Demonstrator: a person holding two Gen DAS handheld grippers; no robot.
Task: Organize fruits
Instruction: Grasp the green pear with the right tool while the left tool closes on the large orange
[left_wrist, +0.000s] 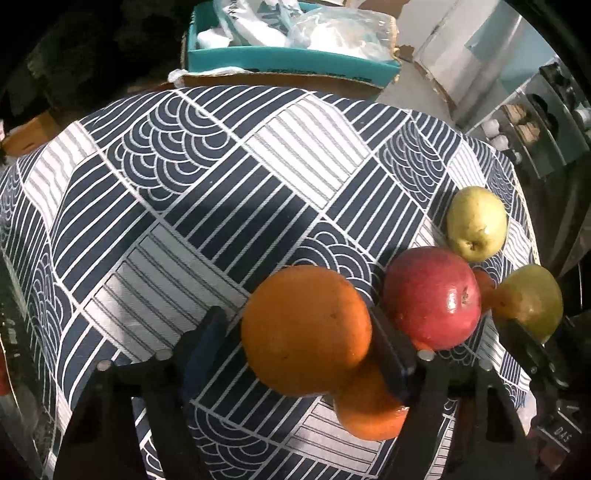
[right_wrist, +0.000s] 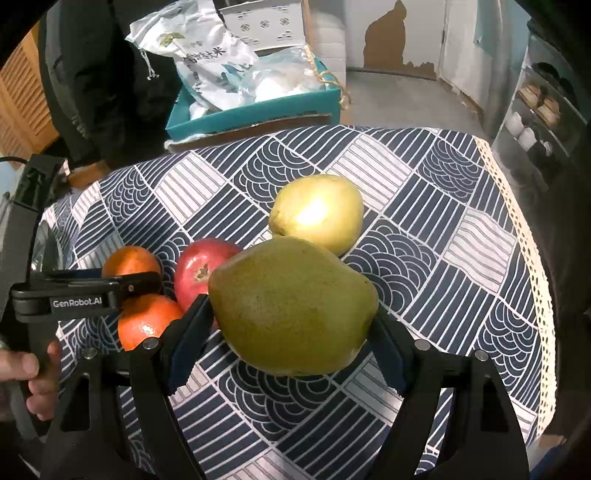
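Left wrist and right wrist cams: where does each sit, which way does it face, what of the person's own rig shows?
Left wrist: on the left gripper, angled steeply down at the tablecloth; its fingers flank an orange.
Right wrist: on the right gripper, angled down; its fingers clamp a green pear. The left gripper and a hand show at left.
Shared: red apple, yellow pear, both oranges, teal box.

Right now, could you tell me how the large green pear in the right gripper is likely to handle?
The green pear looks rigid and fairly heavy. Its smooth, tapering skin may slip between the right gripper pads. Set on the tablecloth, its rounded body would probably roll or rock.
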